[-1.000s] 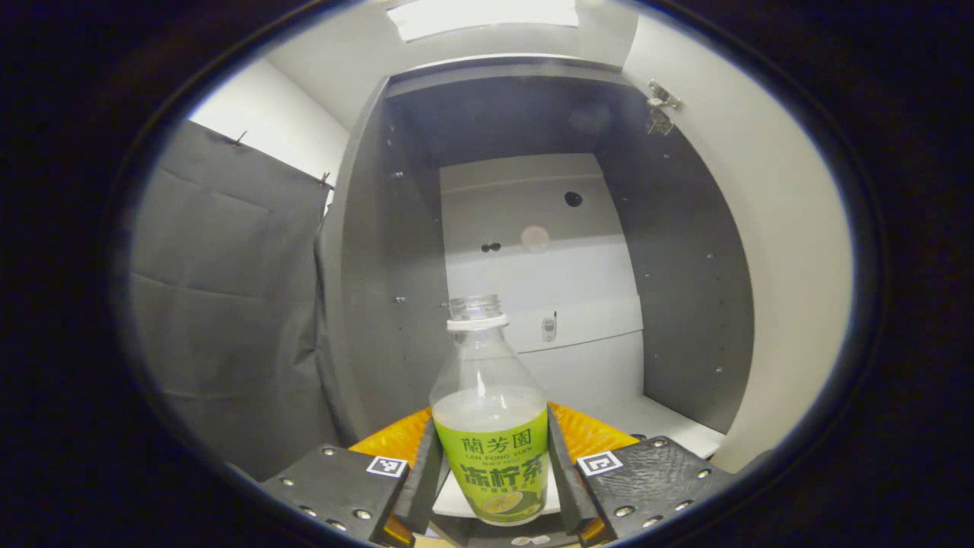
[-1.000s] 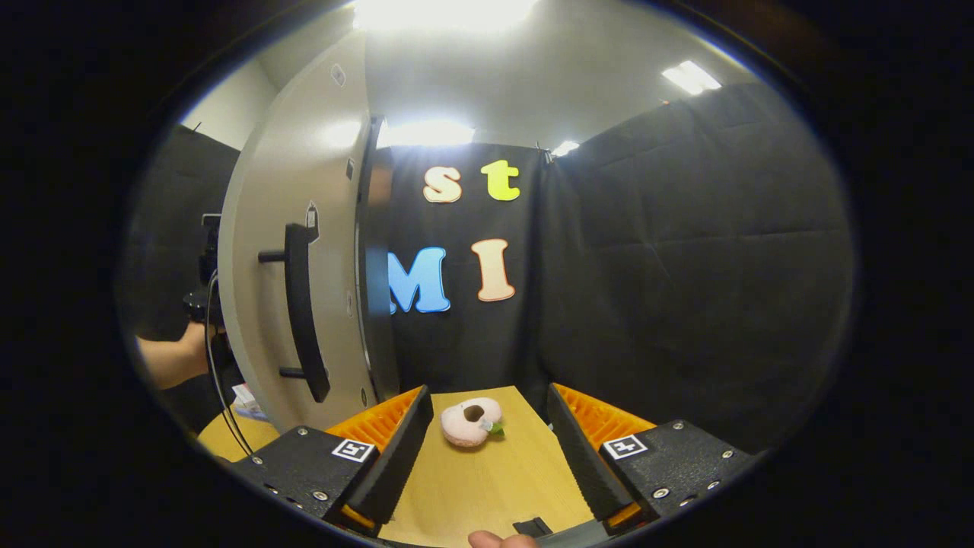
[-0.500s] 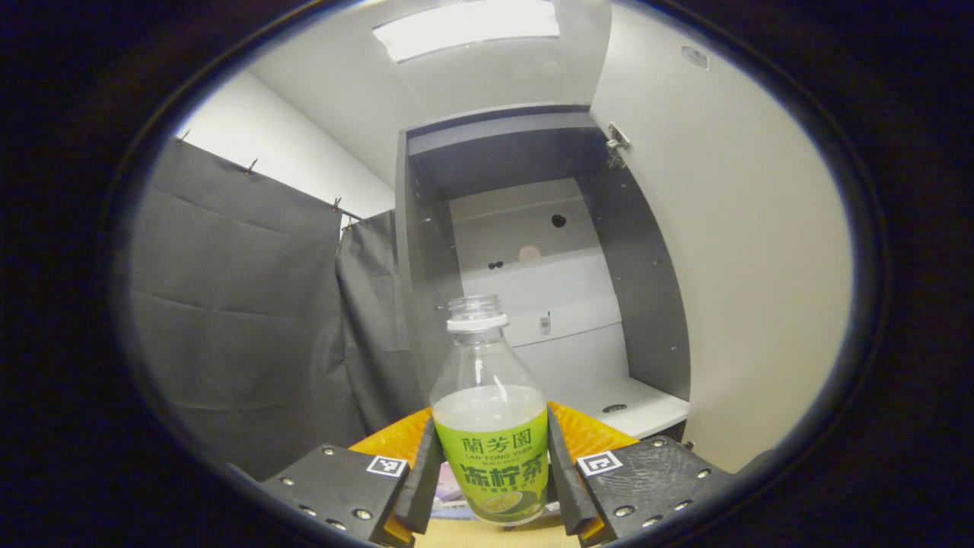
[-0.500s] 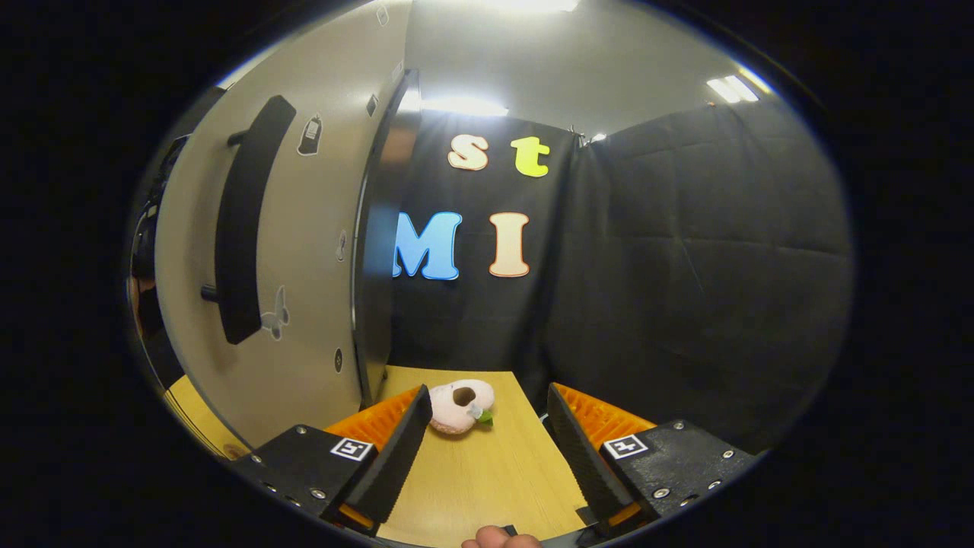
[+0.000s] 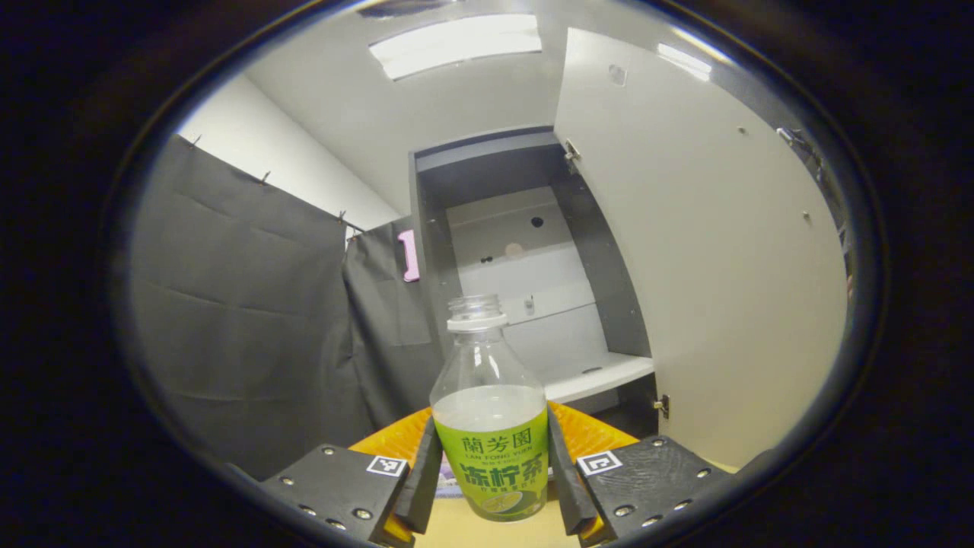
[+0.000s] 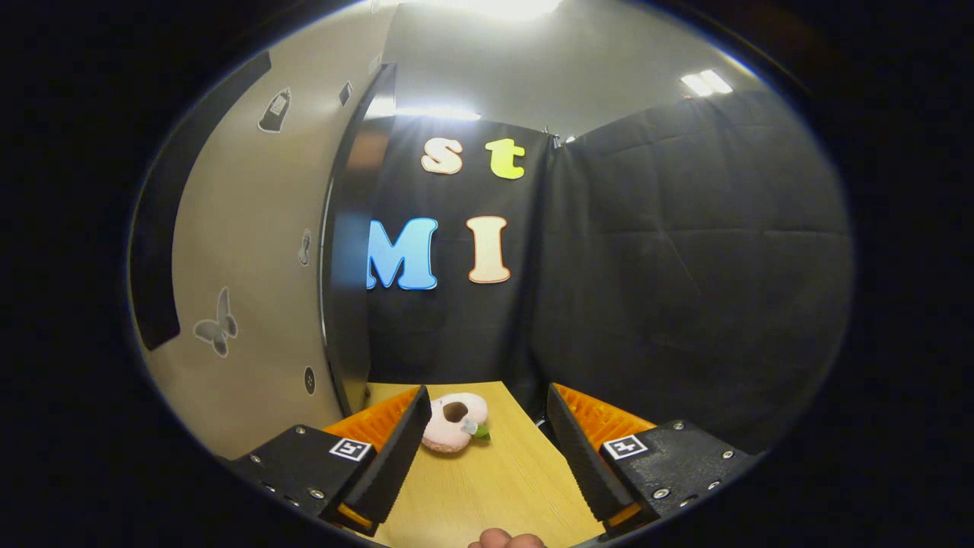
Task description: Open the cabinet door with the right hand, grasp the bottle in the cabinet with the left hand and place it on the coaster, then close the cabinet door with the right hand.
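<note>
A clear bottle (image 5: 491,418) with a green label and pale drink stands upright between my left gripper's (image 5: 493,479) two fingers, which press on its sides. Behind it the dark cabinet (image 5: 525,251) stands open, its pale door (image 5: 708,251) swung out at the right. In the right gripper view my right gripper (image 6: 483,449) is open over the wooden table (image 6: 494,487), with nothing between its fingers. The door's outer face (image 6: 243,266) with its dark handle (image 6: 163,251) fills the left side, close by.
A pink plush toy (image 6: 453,422) lies on the table just beyond the right gripper's left finger. Black cloth walls (image 6: 685,266) close the booth behind and at the right. A fingertip (image 6: 506,540) shows at the bottom edge.
The left gripper has drawn back out of the cabinet with the bottle, so the cabinet looks smaller and farther. The right gripper has come nearer to the door's outer face.
</note>
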